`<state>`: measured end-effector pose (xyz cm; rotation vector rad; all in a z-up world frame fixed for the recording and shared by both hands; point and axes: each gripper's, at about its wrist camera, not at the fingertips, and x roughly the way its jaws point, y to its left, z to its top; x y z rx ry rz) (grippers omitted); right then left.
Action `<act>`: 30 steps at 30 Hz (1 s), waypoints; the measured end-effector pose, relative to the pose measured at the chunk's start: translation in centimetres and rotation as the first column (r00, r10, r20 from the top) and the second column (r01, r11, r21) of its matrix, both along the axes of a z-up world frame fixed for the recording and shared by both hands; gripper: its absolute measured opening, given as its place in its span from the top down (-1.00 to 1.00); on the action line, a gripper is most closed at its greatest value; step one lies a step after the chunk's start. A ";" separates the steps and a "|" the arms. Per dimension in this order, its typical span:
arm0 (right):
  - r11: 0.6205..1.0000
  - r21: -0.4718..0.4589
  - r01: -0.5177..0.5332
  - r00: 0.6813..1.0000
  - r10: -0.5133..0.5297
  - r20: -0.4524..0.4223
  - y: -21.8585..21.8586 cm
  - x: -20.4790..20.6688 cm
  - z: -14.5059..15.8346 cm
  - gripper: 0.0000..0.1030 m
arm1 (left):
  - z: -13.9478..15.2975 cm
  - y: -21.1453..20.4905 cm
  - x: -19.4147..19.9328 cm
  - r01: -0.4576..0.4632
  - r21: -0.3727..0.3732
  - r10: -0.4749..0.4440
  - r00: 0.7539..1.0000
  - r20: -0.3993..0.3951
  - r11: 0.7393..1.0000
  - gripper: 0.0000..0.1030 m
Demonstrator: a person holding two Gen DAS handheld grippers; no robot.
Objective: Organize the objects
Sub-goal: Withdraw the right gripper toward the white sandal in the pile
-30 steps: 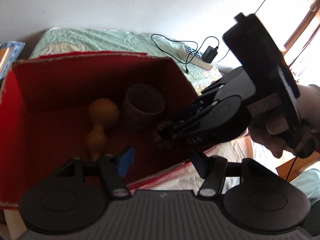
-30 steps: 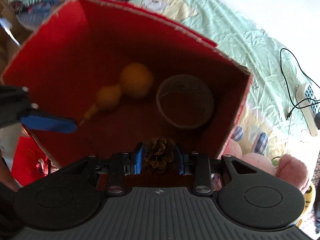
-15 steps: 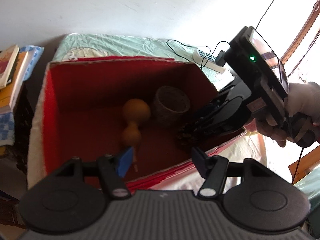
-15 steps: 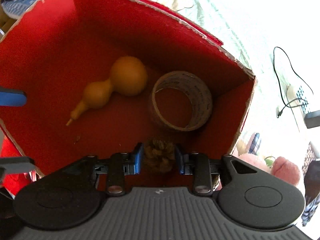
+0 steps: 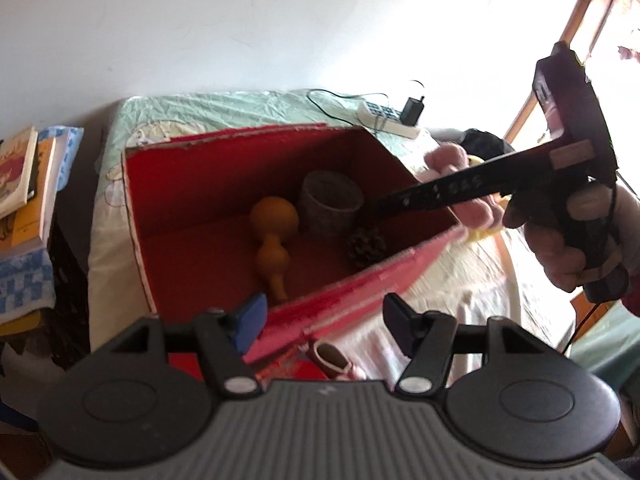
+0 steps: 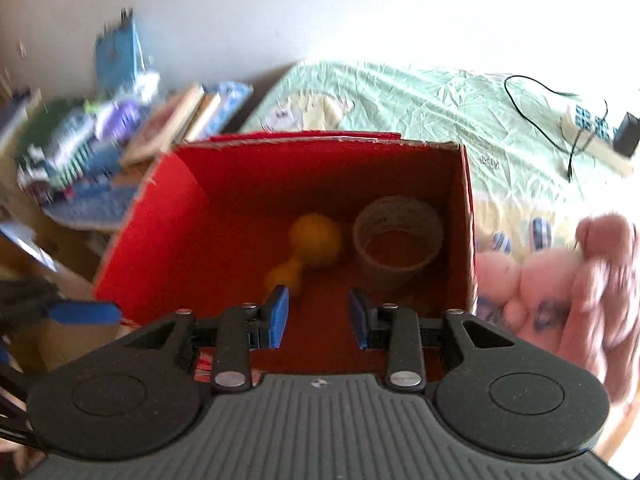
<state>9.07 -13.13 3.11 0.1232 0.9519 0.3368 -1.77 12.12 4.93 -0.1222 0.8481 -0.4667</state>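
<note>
The pine cone [image 5: 365, 245] lies on the red floor of the box [image 5: 168, 200], close to the near wall and just in front of the woven cup [image 5: 330, 208]. It is free of my jaws: in my left view my right gripper [image 6: 318, 316] reaches over the box's right edge with its tip above the cone, and I cannot tell from that side how far the tip stands off it. In my right view the cone is hidden; my two blue pads [image 6: 279, 316] are spread wide with nothing between them, and through the gap I see only bare red floor.

Left of the cone lies the orange gourd [image 5: 274, 236], its round belly just beside the cup and its narrow stem pointing toward the near wall. The cup stands upright near the far right corner.

My left gripper [image 5: 322, 322] hangs outside the box's near wall, jaws spread and empty, the cone well ahead of them and to the right.

The box sits on a pale green bedsheet [image 6: 420, 100]. A pink plush toy [image 6: 560, 272] lies just outside the right wall, blurred. Behind, a power strip [image 5: 386, 120] with a black cable rests on the sheet, and stacked books [image 5: 24, 188] sit to the left of the bed.
</note>
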 end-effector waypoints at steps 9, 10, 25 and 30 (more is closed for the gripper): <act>0.985 0.152 0.085 0.994 -0.093 0.050 0.0 -3.4 0.9 0.32 | -1.3 -2.2 -0.8 -0.001 0.157 0.012 0.998 -0.069 0.988 -0.37; 0.985 0.152 0.084 0.994 -0.094 0.059 0.0 -4.0 0.9 0.32 | -1.4 -2.2 -0.9 -0.008 0.165 0.020 0.997 -0.073 0.986 -0.37; 0.968 0.248 0.029 0.999 -0.023 -0.029 3.3 -5.6 -3.1 0.31 | -3.5 -3.6 -1.3 -0.137 0.349 0.194 0.972 -0.135 0.927 -0.40; 0.963 0.268 0.015 0.999 -0.001 -0.052 2.6 -5.7 -3.9 0.30 | -4.1 -4.4 -1.4 -0.172 0.398 0.247 0.958 -0.147 0.901 -0.40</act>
